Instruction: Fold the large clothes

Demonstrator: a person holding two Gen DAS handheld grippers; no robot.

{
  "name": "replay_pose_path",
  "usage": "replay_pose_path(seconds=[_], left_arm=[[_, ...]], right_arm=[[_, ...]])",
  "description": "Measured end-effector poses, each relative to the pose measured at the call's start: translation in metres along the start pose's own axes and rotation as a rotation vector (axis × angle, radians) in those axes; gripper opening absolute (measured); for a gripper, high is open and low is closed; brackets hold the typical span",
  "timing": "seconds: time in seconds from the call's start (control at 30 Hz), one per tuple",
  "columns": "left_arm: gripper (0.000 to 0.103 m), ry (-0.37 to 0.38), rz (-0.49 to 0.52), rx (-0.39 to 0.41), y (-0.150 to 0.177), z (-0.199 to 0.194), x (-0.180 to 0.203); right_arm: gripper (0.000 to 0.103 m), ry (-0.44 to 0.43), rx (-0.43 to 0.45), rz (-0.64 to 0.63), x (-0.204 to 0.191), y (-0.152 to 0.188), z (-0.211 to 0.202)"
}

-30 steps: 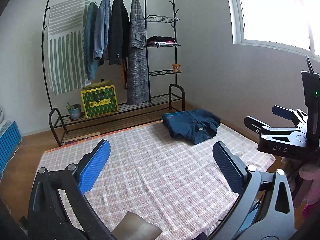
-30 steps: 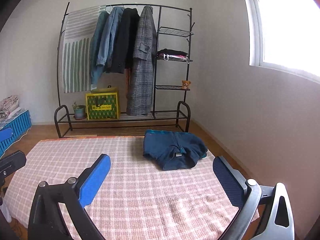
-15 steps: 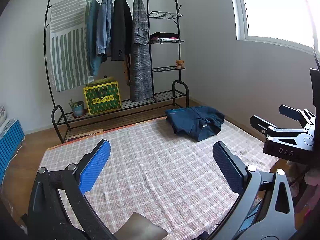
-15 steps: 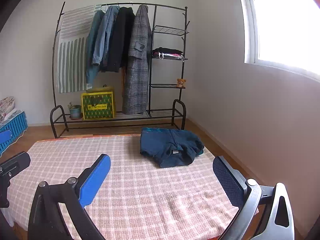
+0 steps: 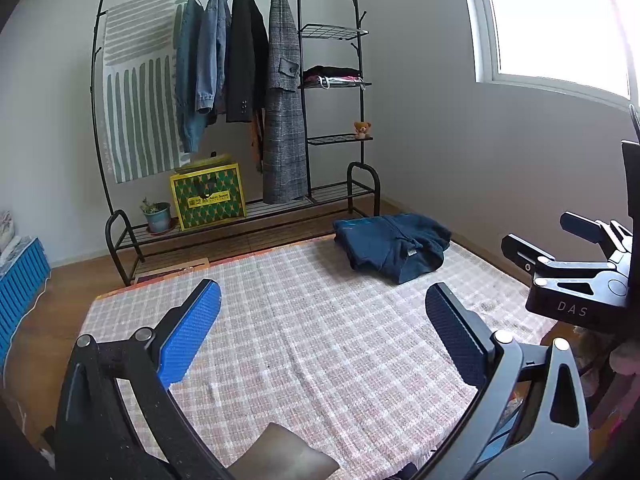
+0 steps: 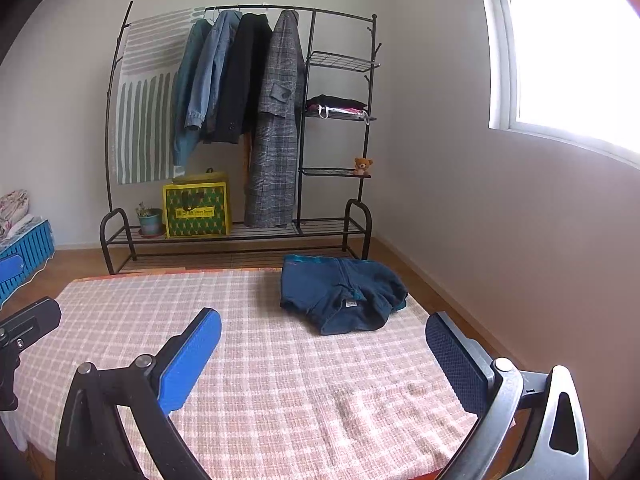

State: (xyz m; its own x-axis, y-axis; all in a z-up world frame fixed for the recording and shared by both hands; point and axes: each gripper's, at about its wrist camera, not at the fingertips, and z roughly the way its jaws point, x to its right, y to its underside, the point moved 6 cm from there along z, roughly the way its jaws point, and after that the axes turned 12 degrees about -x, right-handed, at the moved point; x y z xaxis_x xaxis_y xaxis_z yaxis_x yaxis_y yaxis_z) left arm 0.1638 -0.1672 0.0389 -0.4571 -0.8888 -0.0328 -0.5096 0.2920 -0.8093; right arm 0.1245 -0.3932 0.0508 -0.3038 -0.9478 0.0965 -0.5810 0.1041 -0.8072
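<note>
Our left tongs [image 5: 320,340] fill the bottom of the left wrist view with their blue-padded fingers spread wide and nothing between them. Our right tongs [image 6: 320,354] sit the same way at the bottom of the right wrist view, spread wide and empty. In the left wrist view the right tongs also show at the right edge of the frame, and in the right wrist view the tip of the left tongs shows at the left edge.

Beneath both lies the pink-and-white checked cloth covering the counter [image 5: 312,344], filling the lower half of each frame. The folded dark blue garment [image 6: 344,298] rests on that cloth right of centre in the right wrist view, near the cloth's upper edge, well apart from both tongs. In the left wrist view the same garment [image 5: 394,246] lies right of centre, by the upper right corner of the cloth.

In the upper middle of each frame we see a black metal clothes rack [image 6: 310,120] against the wall, with hanging denim jackets, a black coat and a grey checked coat [image 6: 276,128]. A yellow-and-green patterned box [image 6: 196,210] stands on its bottom shelf beside a small potted plant [image 6: 150,220], and a small brown teddy bear [image 6: 362,166] sits on a side shelf. A bright window [image 5: 560,20] occupies the upper right.
</note>
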Motion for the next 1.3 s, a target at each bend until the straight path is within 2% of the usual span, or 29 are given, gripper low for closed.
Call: replay_pose_path(seconds=[1.3], left_arm=[[0.103, -0.029, -0.027, 0.007, -0.004, -0.003, -0.011]], right_arm=[[0.103, 0.005, -0.002, -0.024, -0.005, 0.0, 0.002]])
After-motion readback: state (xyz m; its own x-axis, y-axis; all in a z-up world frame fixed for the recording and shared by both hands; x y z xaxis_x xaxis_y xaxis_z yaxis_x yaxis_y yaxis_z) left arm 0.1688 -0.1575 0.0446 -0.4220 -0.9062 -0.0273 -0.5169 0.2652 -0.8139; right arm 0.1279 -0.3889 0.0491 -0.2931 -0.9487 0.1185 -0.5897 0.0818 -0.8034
